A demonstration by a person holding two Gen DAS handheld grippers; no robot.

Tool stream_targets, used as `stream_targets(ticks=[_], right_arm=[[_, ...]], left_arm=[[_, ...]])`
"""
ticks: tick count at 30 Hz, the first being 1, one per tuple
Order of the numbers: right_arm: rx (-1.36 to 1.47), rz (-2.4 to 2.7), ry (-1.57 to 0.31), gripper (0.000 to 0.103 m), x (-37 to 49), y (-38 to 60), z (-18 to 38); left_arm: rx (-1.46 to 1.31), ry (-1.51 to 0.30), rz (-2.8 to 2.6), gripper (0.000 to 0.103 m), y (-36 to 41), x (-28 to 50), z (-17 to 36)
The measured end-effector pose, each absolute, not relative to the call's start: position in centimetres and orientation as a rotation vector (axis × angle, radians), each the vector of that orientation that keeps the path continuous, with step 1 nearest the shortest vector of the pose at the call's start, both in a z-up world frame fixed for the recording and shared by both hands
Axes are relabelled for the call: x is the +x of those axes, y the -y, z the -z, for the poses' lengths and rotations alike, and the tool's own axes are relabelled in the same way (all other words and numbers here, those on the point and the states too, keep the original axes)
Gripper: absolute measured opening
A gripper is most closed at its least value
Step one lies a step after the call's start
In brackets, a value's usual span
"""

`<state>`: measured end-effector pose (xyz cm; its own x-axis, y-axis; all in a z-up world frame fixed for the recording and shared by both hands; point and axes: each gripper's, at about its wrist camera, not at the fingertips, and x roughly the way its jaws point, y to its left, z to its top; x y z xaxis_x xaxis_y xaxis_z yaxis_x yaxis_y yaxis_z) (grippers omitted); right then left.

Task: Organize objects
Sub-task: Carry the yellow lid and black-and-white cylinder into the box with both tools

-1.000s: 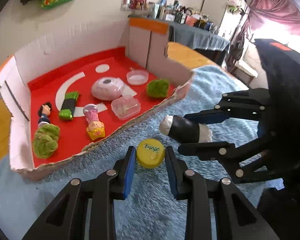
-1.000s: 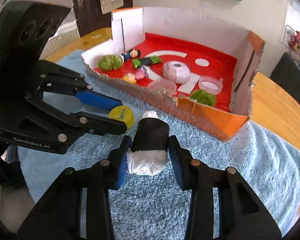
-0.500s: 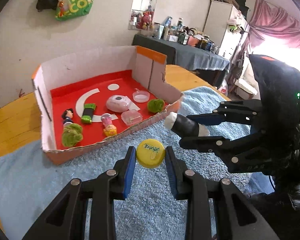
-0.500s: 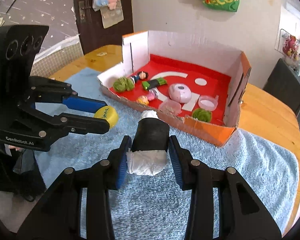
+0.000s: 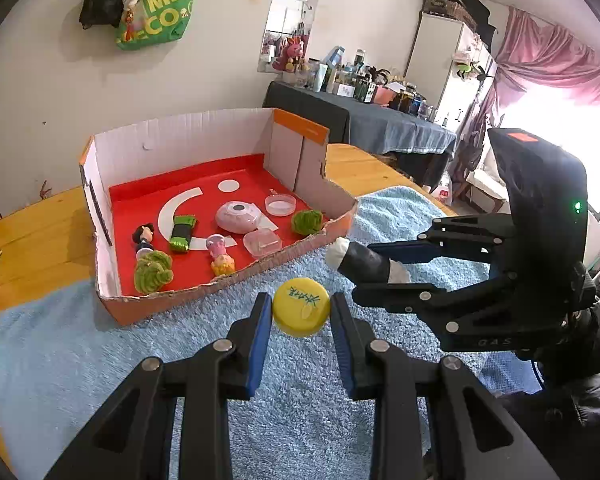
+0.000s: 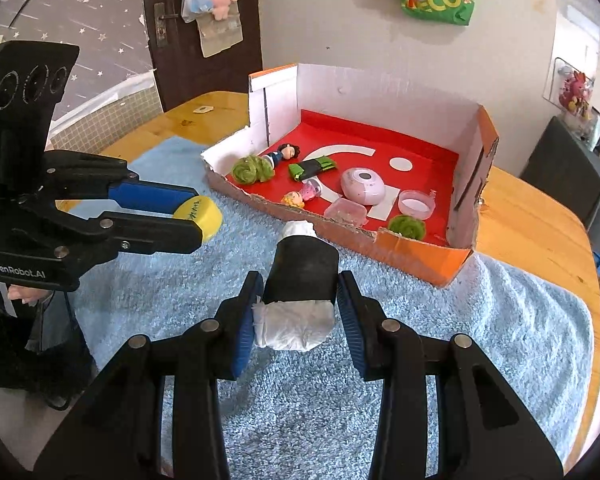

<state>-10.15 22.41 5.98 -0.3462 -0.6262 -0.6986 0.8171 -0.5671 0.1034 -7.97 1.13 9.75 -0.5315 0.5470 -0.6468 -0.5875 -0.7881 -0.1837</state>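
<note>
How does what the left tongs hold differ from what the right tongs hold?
The left tongs grip a small round yellow cap with green markings; the right tongs grip a longer black-and-white roll. The cap is flat, the roll cylindrical. Both are held above the blue towel, outside the cardboard box.

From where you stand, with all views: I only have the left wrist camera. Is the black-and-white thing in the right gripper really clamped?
Observer: Yes, the right gripper is shut on the black-and-white roll, both pads pressing its sides.
Operator: What's behind the left gripper?
Observer: A dark door with plush toys hanging on it.
Operator: Any hand visible?
Observer: Fingers show beneath the left gripper, which is shut on the yellow cap.
</note>
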Motion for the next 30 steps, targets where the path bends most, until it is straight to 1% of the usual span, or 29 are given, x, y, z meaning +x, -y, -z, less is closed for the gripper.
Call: stream_targets(ticks=[9,17,23,27,30], right_arm=[[0.869,2.02,-0.322,0.037,-12.0,-21.9,-7.2],[0.893,2.059,-0.371,0.037,-16.7,-19.4,-8.6],[0.94,2.086,-0.464,0.037,-21.0,-16.6,-8.9],[1.007,2.094,-0.535,0.037,-23.9,-14.5,-8.3],[1.036,2.078,-0.596,0.037,-25.8,-13.2,-7.5]], left_arm=[[-0.922,-0.055,-2.321,0.031,-0.7,-9.1,-10.7],[-0.982,-0.083,-2.37,0.031,-1.5,-14.7,-11.4],[-1.082,-0.126,-2.398,0.031,-2.5,-20.1,-10.6],[-1.14,-0.156,-2.415,0.031,-3.2,-23.5,-10.0],[-1.176,-0.146,-2.417,0.031,-3.4,-25.6,-9.5]])
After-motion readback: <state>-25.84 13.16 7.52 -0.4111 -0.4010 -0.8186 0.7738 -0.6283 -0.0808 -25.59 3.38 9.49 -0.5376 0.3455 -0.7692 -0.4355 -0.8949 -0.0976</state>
